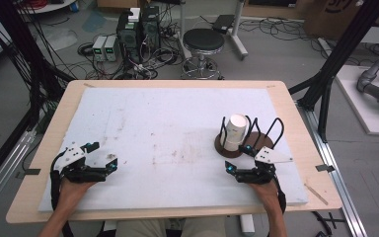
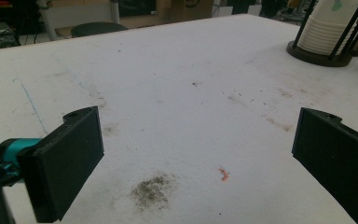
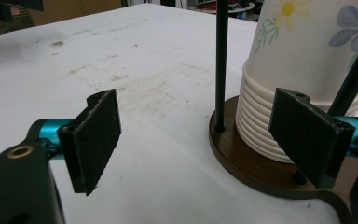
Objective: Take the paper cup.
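Cup stack [image 1: 236,131] is sitting upside down inside the black wire holder [image 1: 249,140], on the holder's round brown base, right half of the white table pad [image 1: 168,128]. Rims are nested at the bottom, flower print on the outermost cup.

Right gripper [image 1: 239,159] is hovering just in front of the holder, jaws standing wide apart, gripping nothing; the near jaw is sitting beside the base edge and the lower rims, touching or not I cannot tell.

Left gripper [image 1: 104,154] is resting well apart from the holder, across the pad, jaws also spread wide and empty over bare stained pad.
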Motion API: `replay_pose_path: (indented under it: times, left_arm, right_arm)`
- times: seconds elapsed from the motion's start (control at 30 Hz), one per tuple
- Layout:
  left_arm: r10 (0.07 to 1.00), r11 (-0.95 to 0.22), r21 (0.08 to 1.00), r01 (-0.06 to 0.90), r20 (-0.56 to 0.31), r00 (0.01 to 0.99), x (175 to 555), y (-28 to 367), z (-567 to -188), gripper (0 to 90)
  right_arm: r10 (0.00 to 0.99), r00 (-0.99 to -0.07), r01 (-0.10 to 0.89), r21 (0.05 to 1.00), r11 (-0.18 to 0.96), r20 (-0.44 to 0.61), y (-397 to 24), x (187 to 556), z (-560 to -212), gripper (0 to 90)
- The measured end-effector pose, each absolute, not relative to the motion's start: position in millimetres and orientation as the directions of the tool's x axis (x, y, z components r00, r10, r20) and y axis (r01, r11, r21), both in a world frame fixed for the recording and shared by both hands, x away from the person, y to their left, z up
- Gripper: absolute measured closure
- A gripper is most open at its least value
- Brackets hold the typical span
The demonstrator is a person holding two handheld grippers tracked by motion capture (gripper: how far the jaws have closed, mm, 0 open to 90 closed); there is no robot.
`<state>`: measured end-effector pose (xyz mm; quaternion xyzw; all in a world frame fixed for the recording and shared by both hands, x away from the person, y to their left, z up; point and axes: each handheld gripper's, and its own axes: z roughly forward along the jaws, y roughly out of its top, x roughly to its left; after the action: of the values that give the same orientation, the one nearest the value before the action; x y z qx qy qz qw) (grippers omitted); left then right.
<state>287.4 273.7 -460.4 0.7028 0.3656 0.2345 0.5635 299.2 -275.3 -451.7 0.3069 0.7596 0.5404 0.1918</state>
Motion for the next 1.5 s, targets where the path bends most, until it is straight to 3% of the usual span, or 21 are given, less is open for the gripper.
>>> replay_pose_path:
  times: [0.63,0.87,1.5]
  left_arm:
    - [0.776,-0.098,0.963,0.250,-0.083,0.626,288,274,-460,1.9]
    - [0.774,-0.094,0.964,0.248,-0.086,0.627,287,275,-460,2.0]
    - [0.771,-0.103,0.964,0.246,-0.079,0.632,288,274,-460,1.9]
  right_arm:
    - [0.676,-0.737,0.241,0.942,0.233,0.021,-275,298,-451,17.1]
    - [0.663,-0.746,0.269,0.938,0.219,0.059,-278,297,-449,17.1]
    - [0.652,-0.758,0.215,0.951,0.220,0.020,-285,287,-394,17.0]
